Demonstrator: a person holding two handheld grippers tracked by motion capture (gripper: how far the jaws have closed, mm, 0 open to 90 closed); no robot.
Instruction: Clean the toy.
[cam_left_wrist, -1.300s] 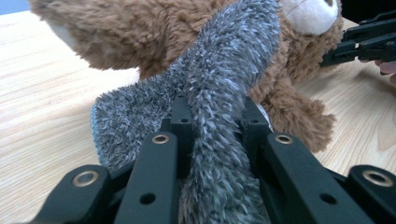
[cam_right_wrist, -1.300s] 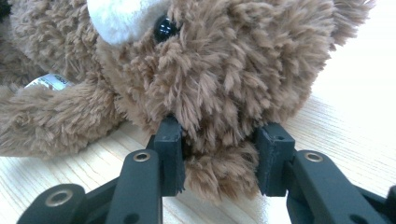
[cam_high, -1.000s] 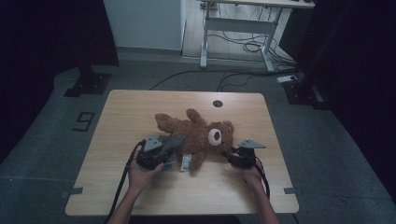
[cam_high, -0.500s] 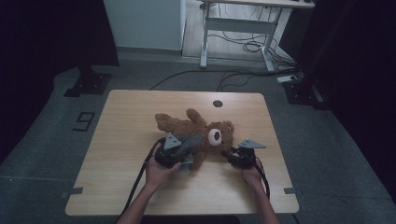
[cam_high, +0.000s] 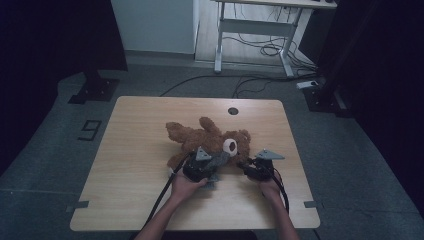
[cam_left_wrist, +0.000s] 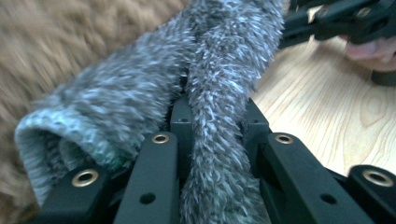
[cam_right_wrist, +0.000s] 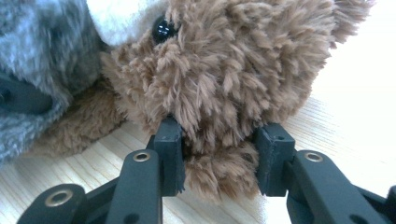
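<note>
While the person's two hands rested near the front edge of the table (cam_high: 125, 200), each held a gripper against a brown teddy bear (cam_high: 200, 137). The left gripper (cam_high: 215, 162) had its jaws pressed together on a strip of fuzzy grey cloth (cam_left_wrist: 219, 154), pinching it tight. The cloth looked like a little knitted scarf or sleeve, and it lay over the bear's body. The right gripper (cam_high: 246, 167) had its jaws part way shut on a tuft of the bear's head (cam_right_wrist: 219, 93), just below the black eye (cam_right_wrist: 163, 28). The fur bulged out between the pads, so the bear was held there.

The bear lay flat on the middle of the table, with its head toward the person's right and its legs toward the left.

The bear looked light and very soft. It would squash and flop, not stay stiff. The grey cloth looked stretchy and fluffy, and it might slip off smooth pads, so a deep pinch on a thick fold would hold best. A good place to grip the bear would be an ear or a limb, not loose fur.

Farther off were a round hole (cam_high: 232, 110) in the table, then the grey floor (cam_high: 60, 150) and a desk frame (cam_high: 255, 30) with cables.
</note>
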